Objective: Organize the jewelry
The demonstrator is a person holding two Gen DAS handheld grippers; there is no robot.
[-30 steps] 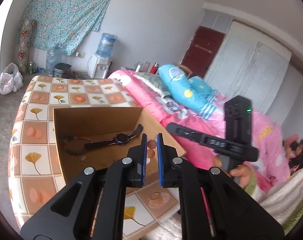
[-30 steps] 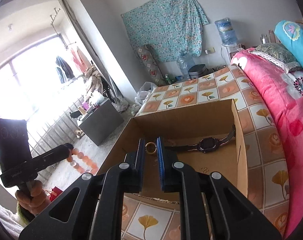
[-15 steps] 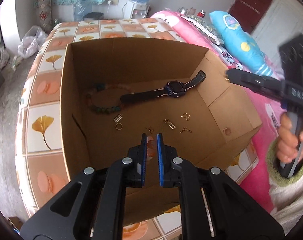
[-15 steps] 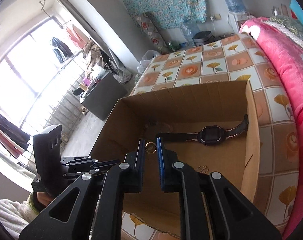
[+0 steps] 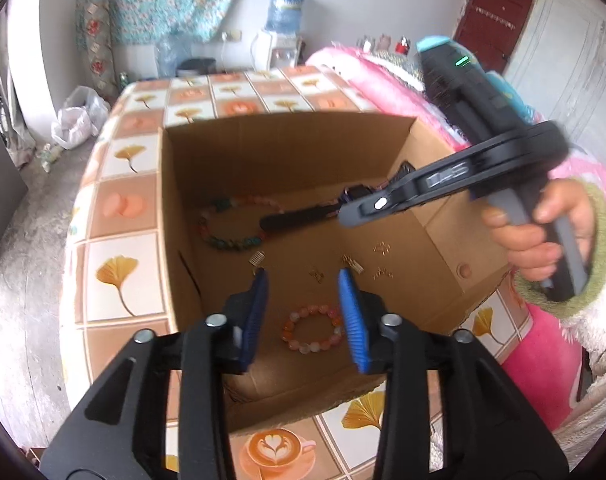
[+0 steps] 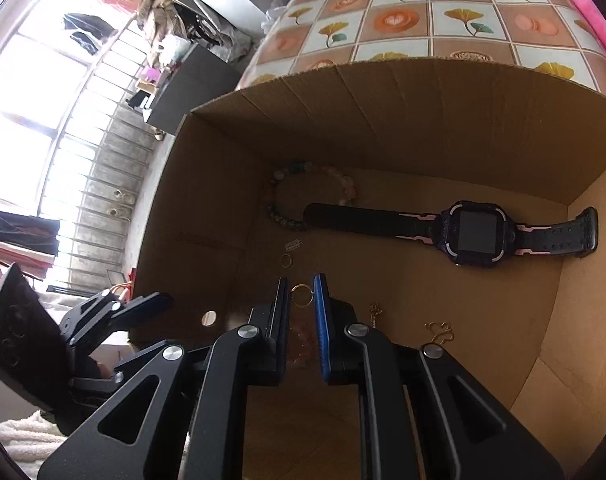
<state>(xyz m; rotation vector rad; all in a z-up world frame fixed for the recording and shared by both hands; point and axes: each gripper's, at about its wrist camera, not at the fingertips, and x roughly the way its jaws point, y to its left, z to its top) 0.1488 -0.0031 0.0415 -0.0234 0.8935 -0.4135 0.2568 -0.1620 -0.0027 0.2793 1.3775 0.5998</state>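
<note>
An open cardboard box (image 5: 171, 216) stands on a tiled tablecloth. Over its near end hangs my left gripper (image 5: 303, 280), its jaws opening. A pink-orange bead bracelet (image 5: 311, 330) lies loose on the box floor below the gap, clear of both pads. My right gripper (image 6: 301, 286) is shut on a small gold ring (image 6: 301, 295) and points down into the box. A black watch (image 6: 471, 232) and a multicoloured bead bracelet (image 5: 231, 228) lie at the far end. In the left wrist view the right gripper (image 5: 343, 216) covers part of the watch.
Small gold earrings and charms (image 5: 351, 266) are scattered over the middle of the box floor, and another gold ring (image 6: 286, 260) lies ahead of my right fingers. A pink bed (image 5: 383, 80) runs along the right. A hand (image 5: 535, 236) holds the right gripper.
Both grippers dropped from above the box down into it. The left jaws spread apart and the pink bracelet they held now lies on the box floor. The right still grips the ring.
</note>
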